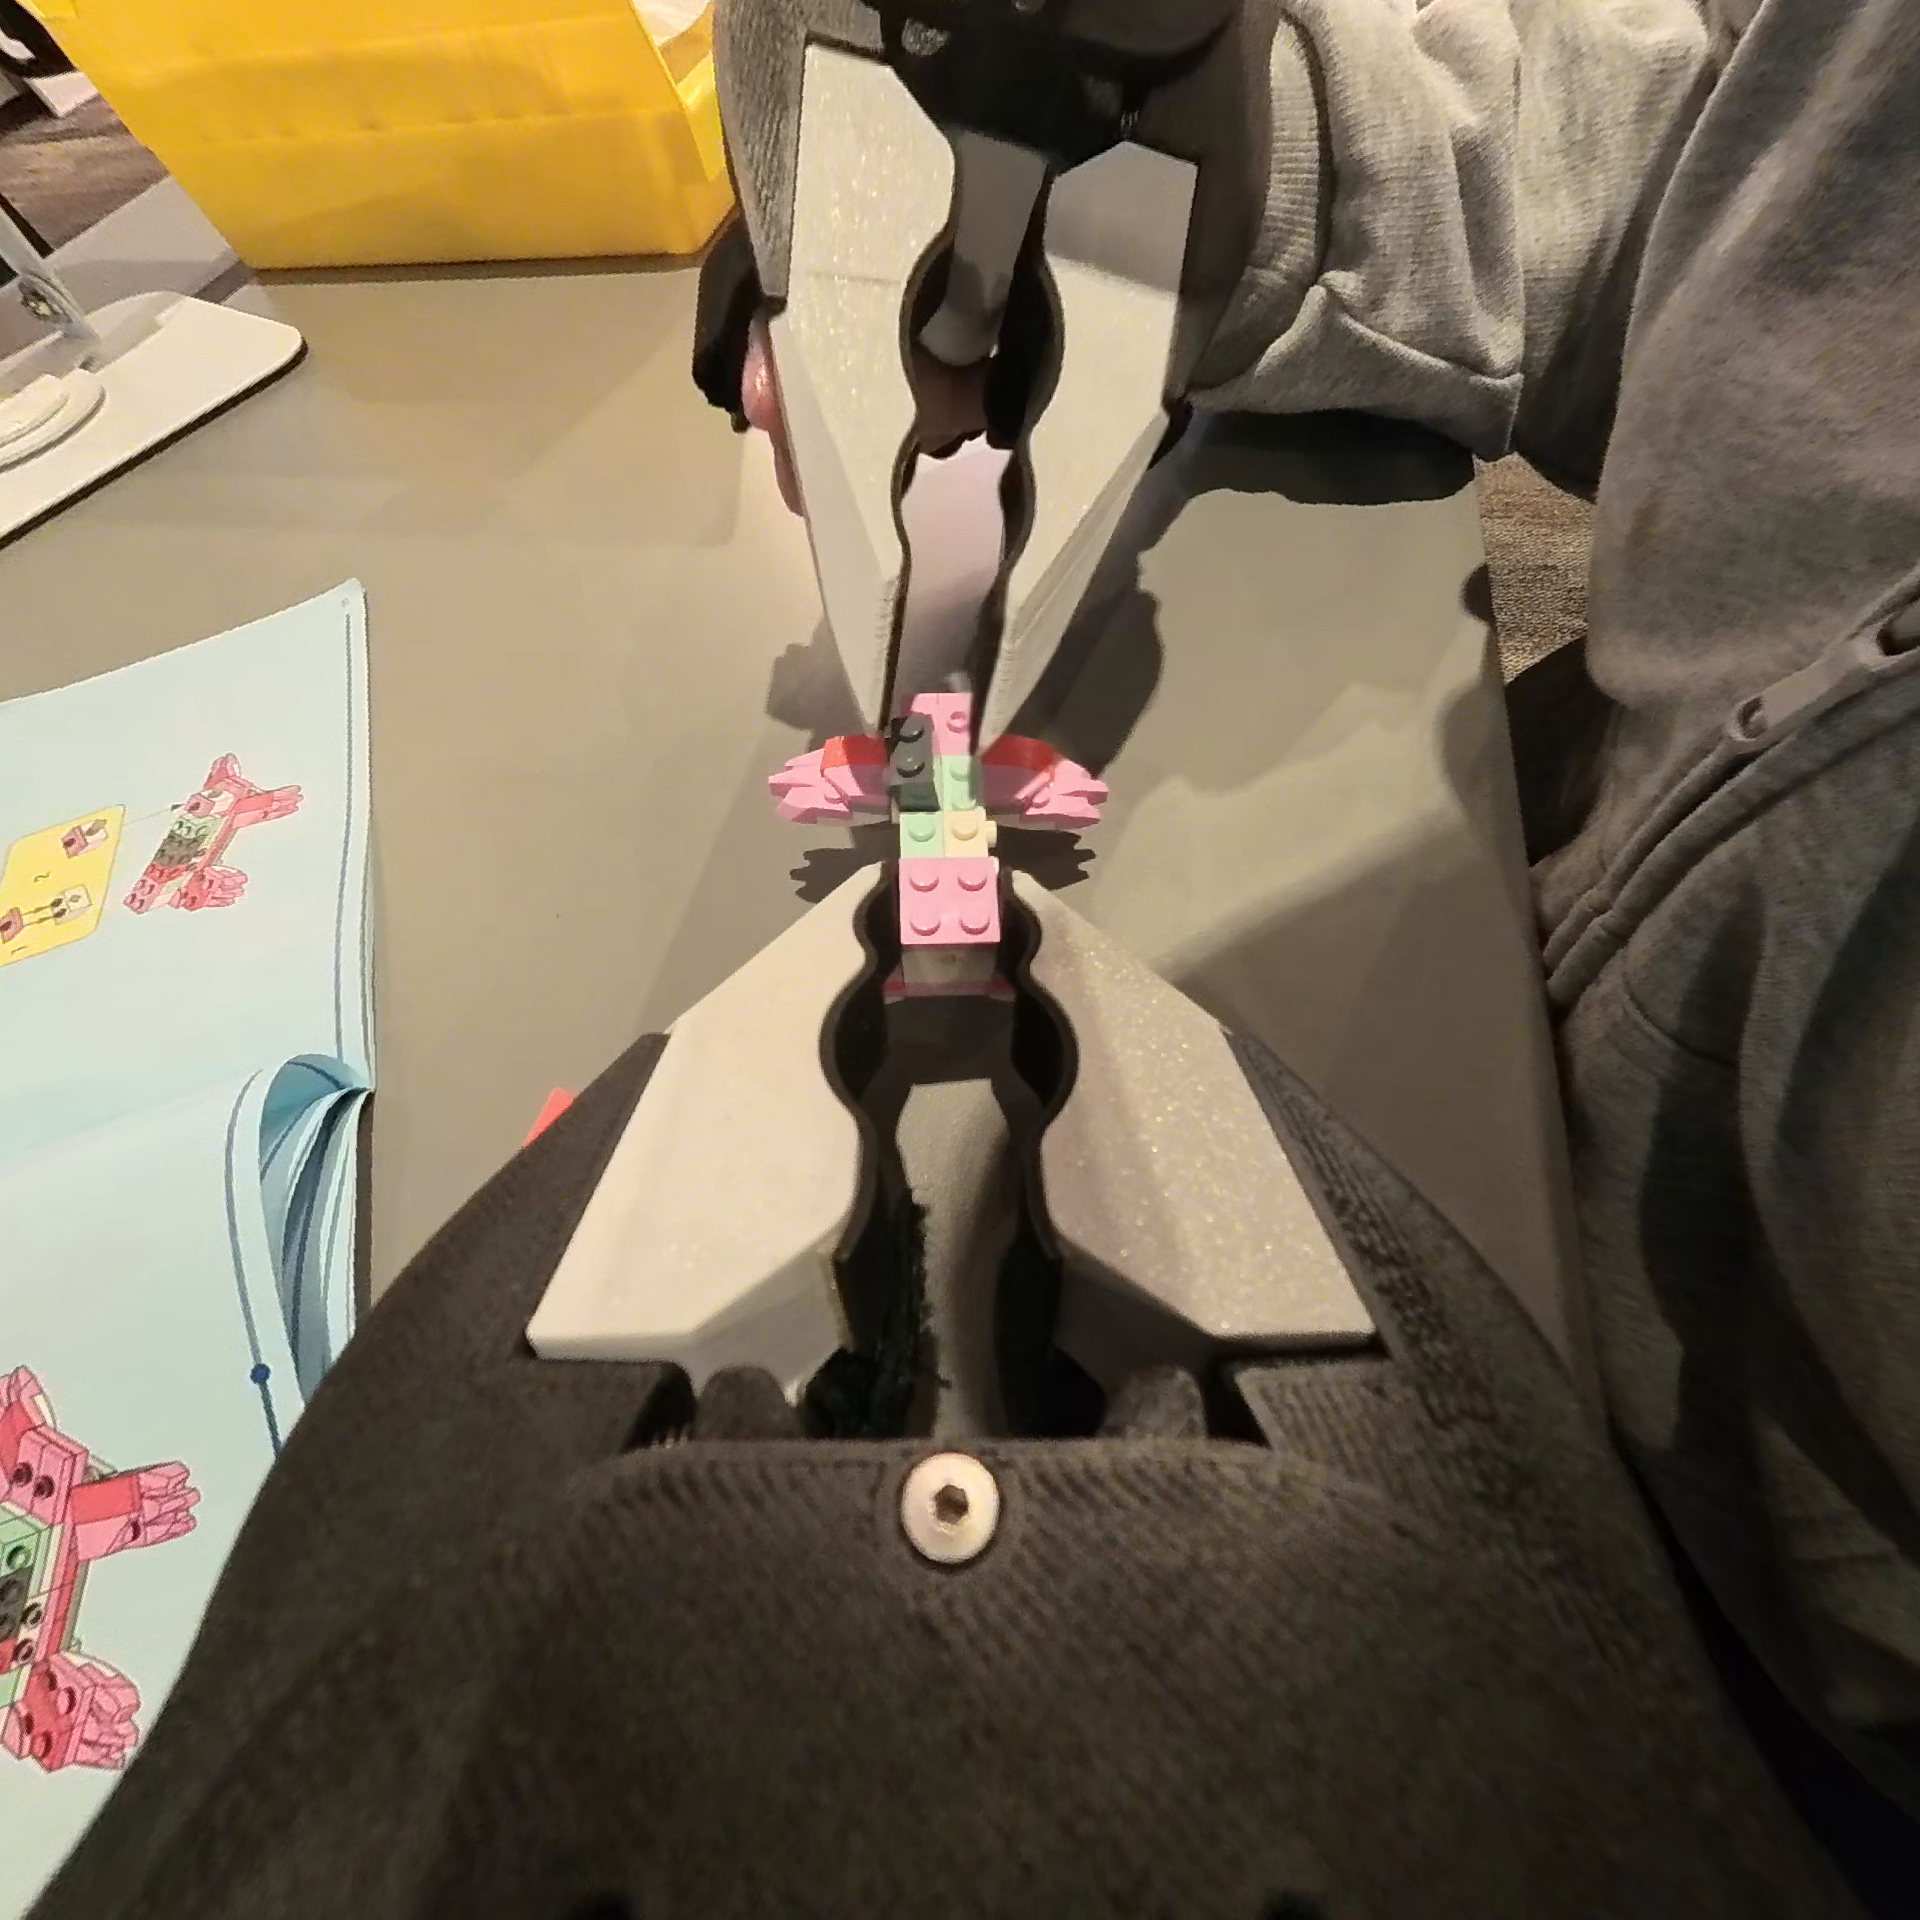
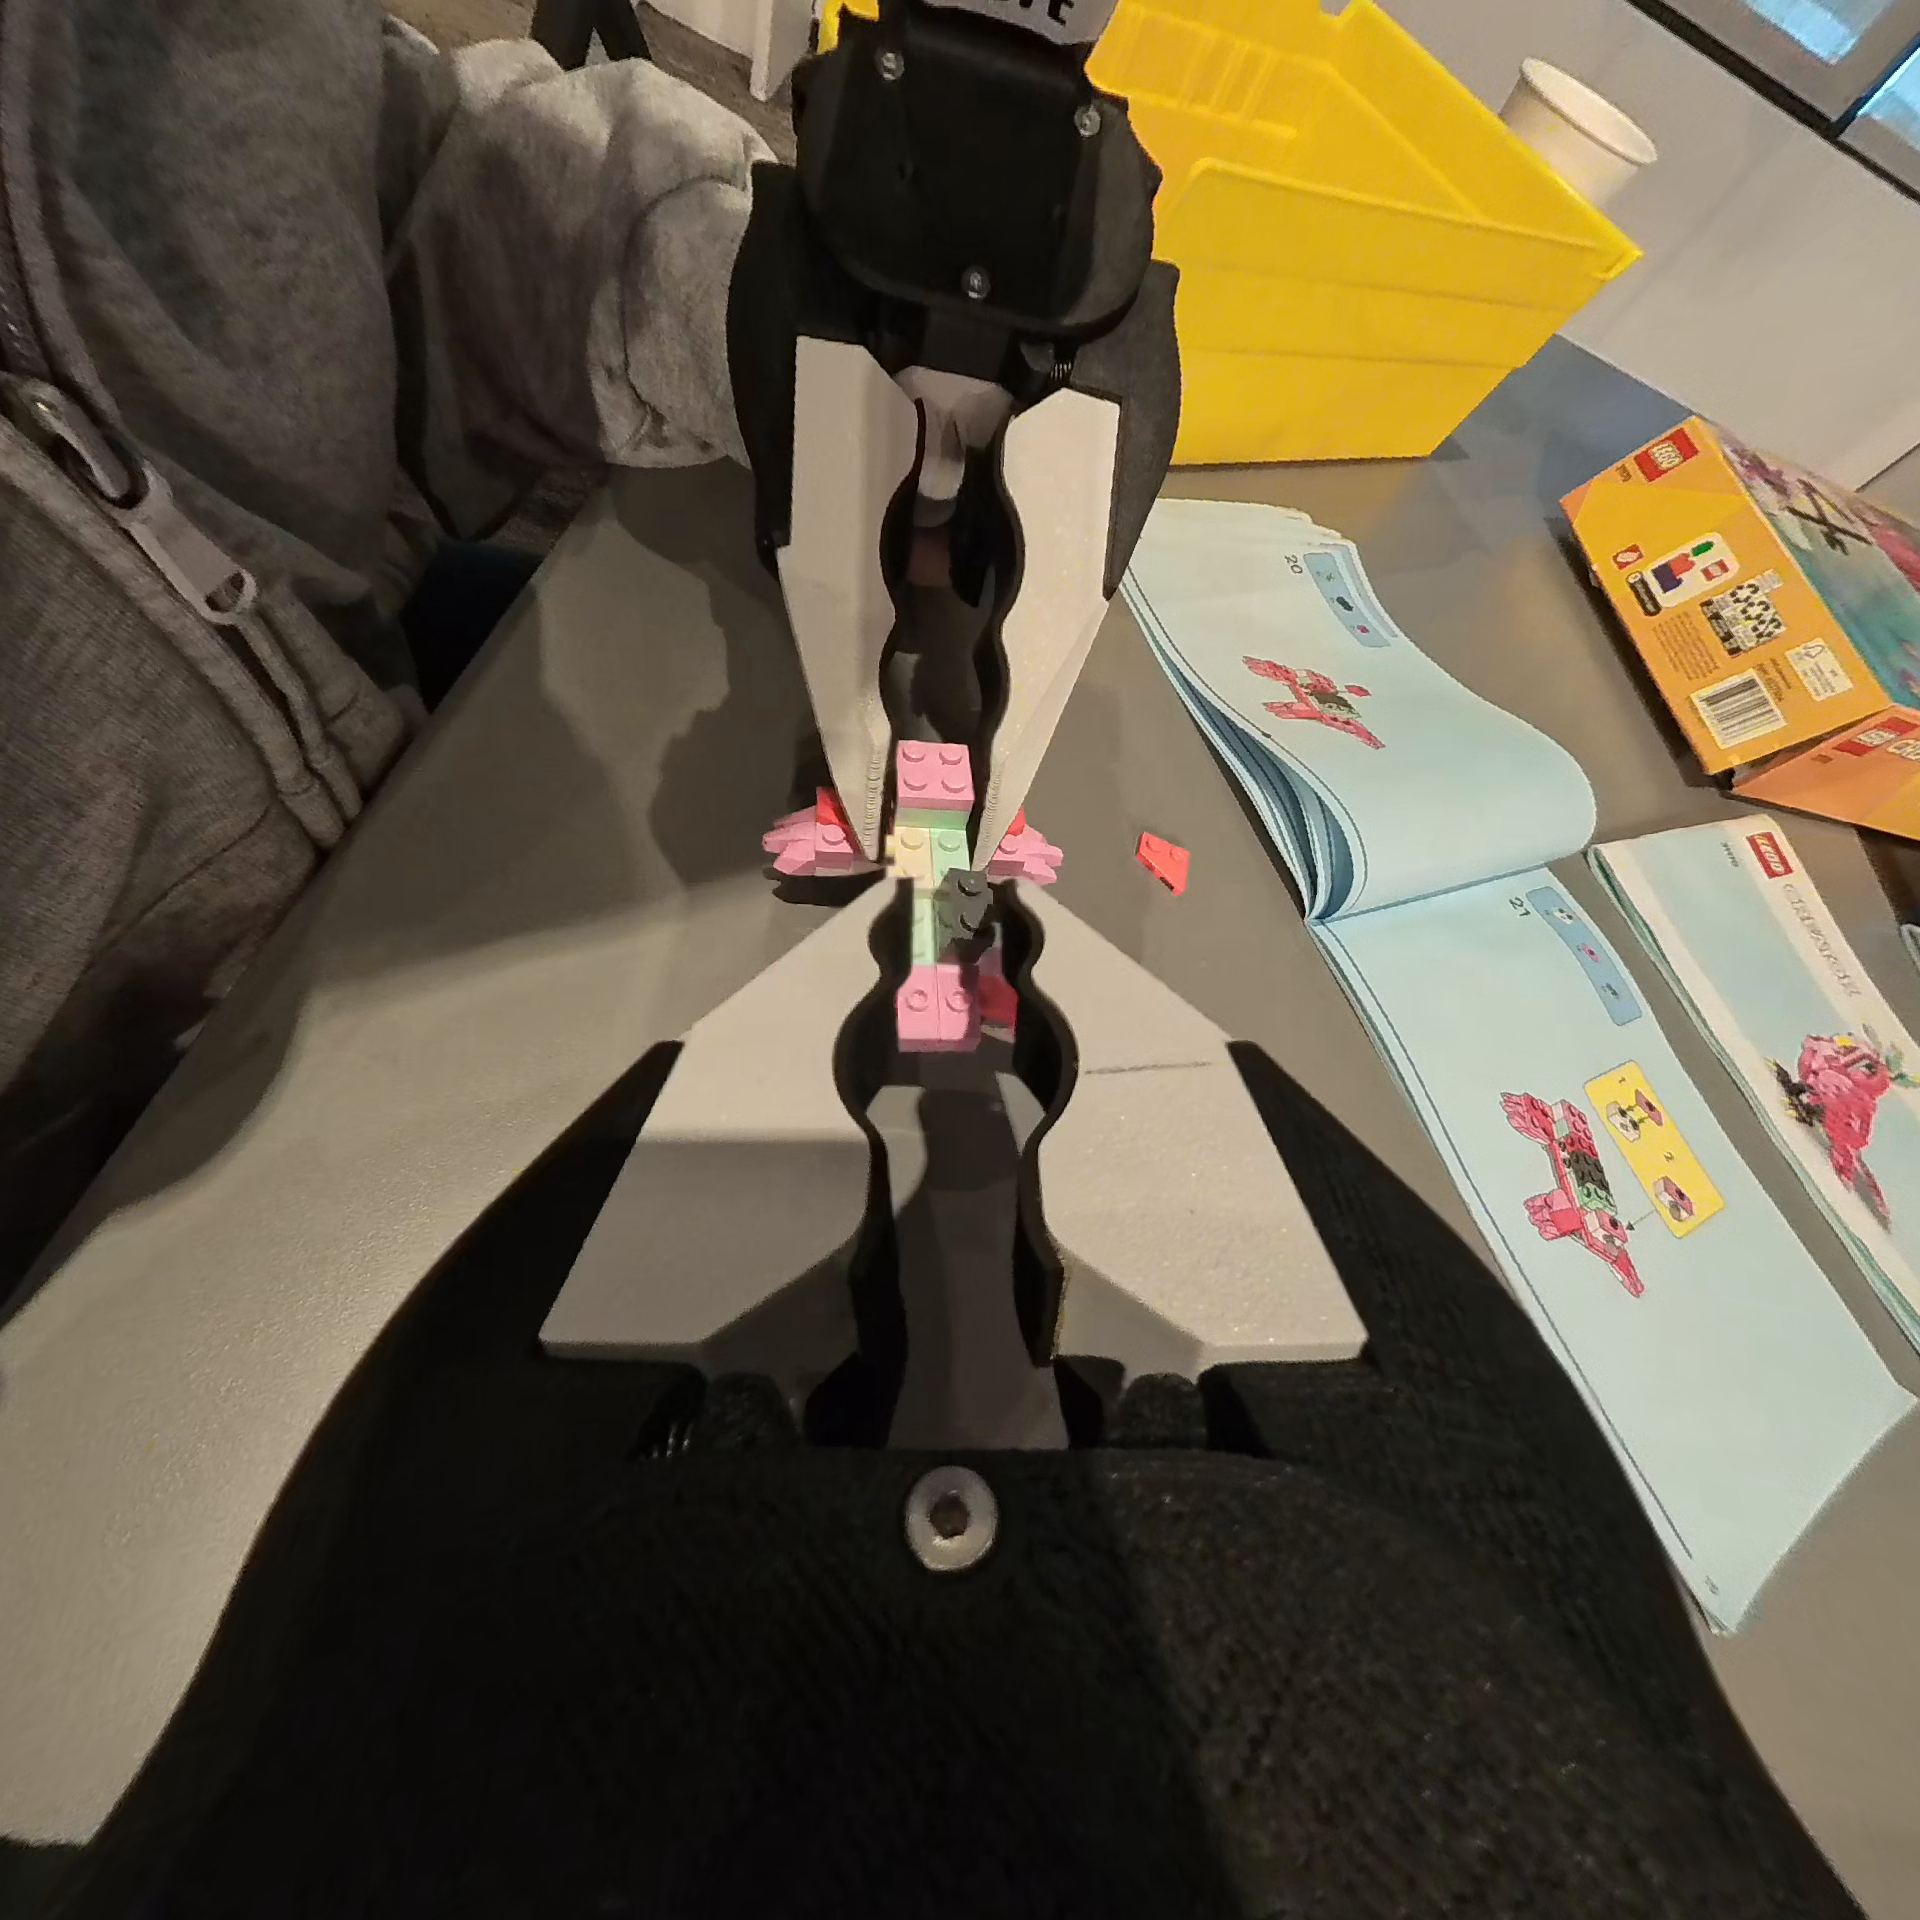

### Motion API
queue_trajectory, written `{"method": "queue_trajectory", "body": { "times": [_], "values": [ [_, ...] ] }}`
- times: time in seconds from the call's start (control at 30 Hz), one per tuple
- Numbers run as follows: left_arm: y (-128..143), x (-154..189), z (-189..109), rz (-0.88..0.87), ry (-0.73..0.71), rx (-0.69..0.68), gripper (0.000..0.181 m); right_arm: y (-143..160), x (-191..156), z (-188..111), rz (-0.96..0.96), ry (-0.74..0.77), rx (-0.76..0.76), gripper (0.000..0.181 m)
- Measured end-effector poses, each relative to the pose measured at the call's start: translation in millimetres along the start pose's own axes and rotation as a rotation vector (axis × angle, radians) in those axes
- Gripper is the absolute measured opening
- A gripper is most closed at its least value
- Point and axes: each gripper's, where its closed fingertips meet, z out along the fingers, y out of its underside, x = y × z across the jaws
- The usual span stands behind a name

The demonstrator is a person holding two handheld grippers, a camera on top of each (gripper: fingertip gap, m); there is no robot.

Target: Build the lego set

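Pink-and-mint model [image 1: 948, 831]: left wrist view; a small brick creature with pink frilled side pieces, held between both grippers just above the grey worktop [image 1: 540, 582].
Left gripper [image 1: 948, 925]: near end of the model pinched between its tips, on the pink square block.
Right gripper [image 1: 940, 717]: comes in from the far side, tips closed on the opposite pink end beside a dark studded strip.
Left-view surroundings: open pale-blue instruction booklet [image 1: 177, 935] on the left, yellow bin [image 1: 416, 125] behind, grey sleeve on the right.
Right wrist view, model [image 2: 935, 894]: same two-ended hold; right gripper [image 2: 940, 997] clamps the near pink block, left gripper [image 2: 930, 831] clamps the far one.
Loose part: red plate [image 2: 1164, 860] lies on the worktop, apart from the model, near the booklet [image 2: 1455, 831].
Risk: opposed pulling or twisting could split the thin brick body at its middle; a slipping tip could knock off the frilled pieces.
Writing: orange box [image 2: 1745, 592] carries a brand logo, barcode and print; booklet pages show step numbers. Not transcribed.
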Motion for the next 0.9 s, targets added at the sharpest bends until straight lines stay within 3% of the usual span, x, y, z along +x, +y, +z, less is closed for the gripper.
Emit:
{"method": "queue_trajectory", "body": {
  "times": [0.2, 0.37, 0.7, 0.9],
  "values": [
    [0.2, -11.2, -0.5, -0.039, -0.057, 0.002, 0.017, -16.1, 12.4, -3.9, -0.04, 0.11, 0.064, 0.059],
    [5.4, -30.4, -2.2, -0.064, -0.163, -0.033, 0.017, -21.1, 26.7, -4.4, -0.194, 0.286, 0.034, 0.079],
    [-10.2, -49.6, -19.8, -0.097, -0.233, 0.006, 0.017, -33.9, 46.5, -27.9, -0.403, 0.527, 0.031, 0.085],
    [-35.4, -42.4, -31.8, -0.061, -0.157, 0.031, 0.017, -21.6, 53.9, -40.3, -0.694, 0.555, -0.153, 0.088]
  ]
}}
